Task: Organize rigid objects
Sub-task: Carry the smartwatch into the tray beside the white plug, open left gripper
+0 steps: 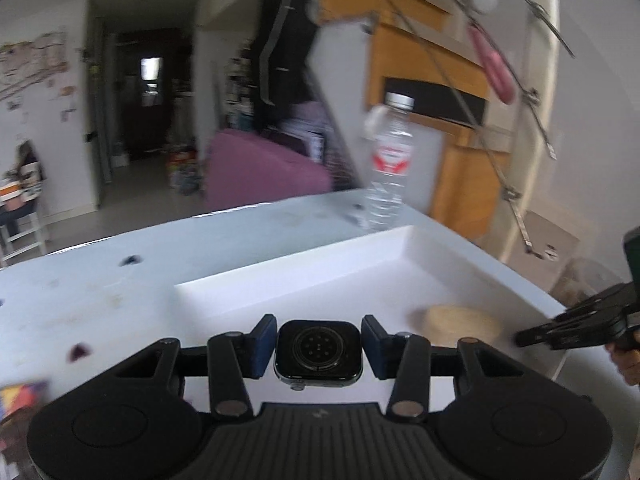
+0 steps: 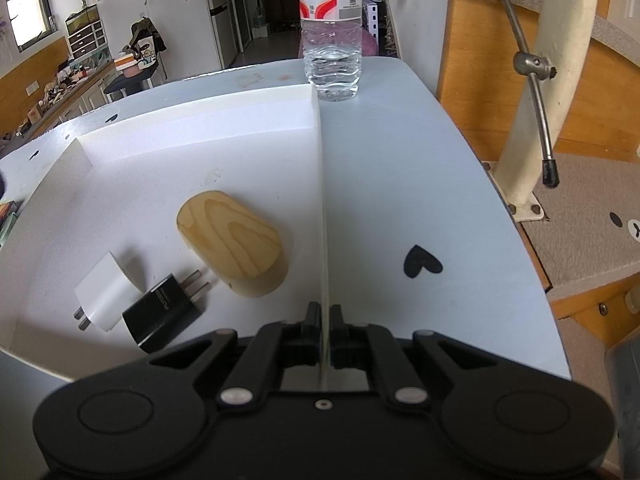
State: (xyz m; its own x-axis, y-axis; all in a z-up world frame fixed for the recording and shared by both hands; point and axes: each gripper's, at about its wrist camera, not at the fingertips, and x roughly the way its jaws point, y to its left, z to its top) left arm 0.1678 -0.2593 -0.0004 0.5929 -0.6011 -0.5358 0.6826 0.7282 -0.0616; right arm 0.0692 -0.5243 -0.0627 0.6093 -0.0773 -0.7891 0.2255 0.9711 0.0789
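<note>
While the right hand-held gripper (image 2: 325, 320) is clamping the white tray (image 2: 200, 120) wall, the left hand-held gripper (image 1: 319, 346) is carrying a gripped smartwatch body (image 1: 319, 350) over the tray, where a wooden block (image 2: 234, 240) and two chargers (image 2: 136, 304) are already lying.

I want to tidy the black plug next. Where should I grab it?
Grab the black plug by its boxy body's two flat long sides, coming from above. It lies flat in the white tray, prongs toward the wooden block, touching the white plug.
</note>
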